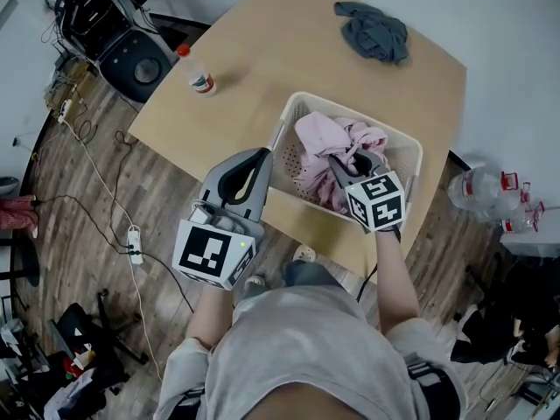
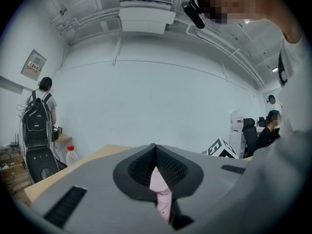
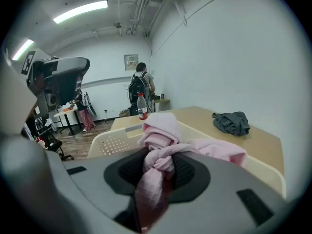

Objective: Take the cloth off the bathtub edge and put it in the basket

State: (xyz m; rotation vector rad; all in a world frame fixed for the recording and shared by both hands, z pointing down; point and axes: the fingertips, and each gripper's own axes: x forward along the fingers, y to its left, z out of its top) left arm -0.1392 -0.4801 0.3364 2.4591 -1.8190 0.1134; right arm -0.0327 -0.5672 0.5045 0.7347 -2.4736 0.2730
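Observation:
A white perforated basket (image 1: 284,138) stands on the wooden table (image 1: 262,51) near its front edge. A pink cloth (image 1: 319,138) lies heaped inside it. My right gripper (image 1: 346,166) reaches down into the basket, shut on a twisted knot of that pink cloth (image 3: 158,130), which fills the gap between the jaws of the right gripper (image 3: 158,168). My left gripper (image 1: 261,157) hovers just left of the basket's rim, with its tips meeting and nothing in them. In the left gripper view the left gripper (image 2: 155,147) points almost level, and pink shows through the slit below its tips.
A grey cloth (image 1: 374,31) lies crumpled at the table's far side, and a red-capped bottle (image 1: 198,75) stands near its left edge. Black equipment (image 1: 131,55) sits beyond the left corner. Cables and a power strip (image 1: 134,243) lie on the floor. A person with a backpack (image 3: 139,89) stands far off.

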